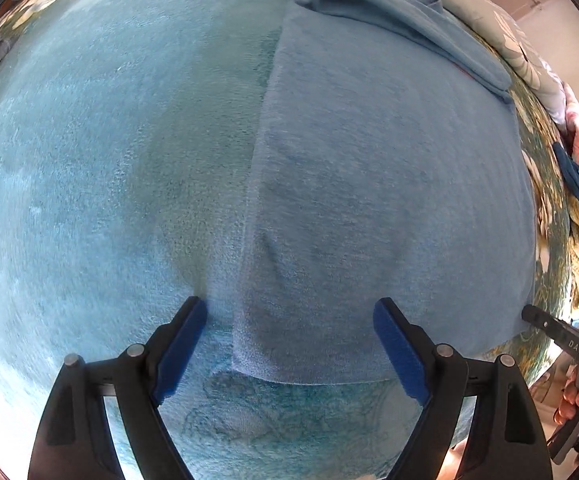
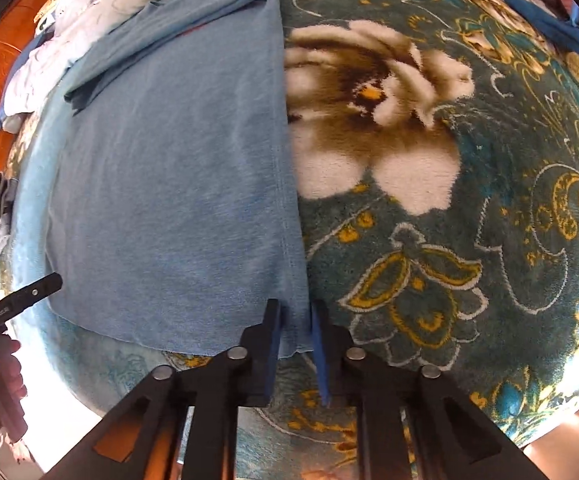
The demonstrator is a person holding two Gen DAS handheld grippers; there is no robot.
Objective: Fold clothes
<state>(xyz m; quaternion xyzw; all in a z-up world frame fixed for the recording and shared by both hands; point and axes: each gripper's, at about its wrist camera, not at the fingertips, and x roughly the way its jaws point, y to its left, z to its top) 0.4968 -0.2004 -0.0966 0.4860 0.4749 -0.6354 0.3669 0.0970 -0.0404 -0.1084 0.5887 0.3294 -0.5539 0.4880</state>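
The blue shirt [image 2: 169, 200] lay flat on the flowered blanket [image 2: 429, 240] of the bed, its upper part already turned over at about eleven o'clock in the right wrist view. The right tool [image 2: 295, 322] had pinched down narrow on the shirt's near right corner, cloth caught between its blue pads [image 2: 273, 344]. The left tool [image 1: 289, 320] hung wide over the near left corner at six o'clock in its own view, gripping nothing, the hem running between its fingers. So this looked like the corner-grab before a fold. Next, I'd judge, the left tool needed to drop and close on its corner, then both should lift together and carry the hem toward twelve o'clock, evenly, without dragging the blanket.
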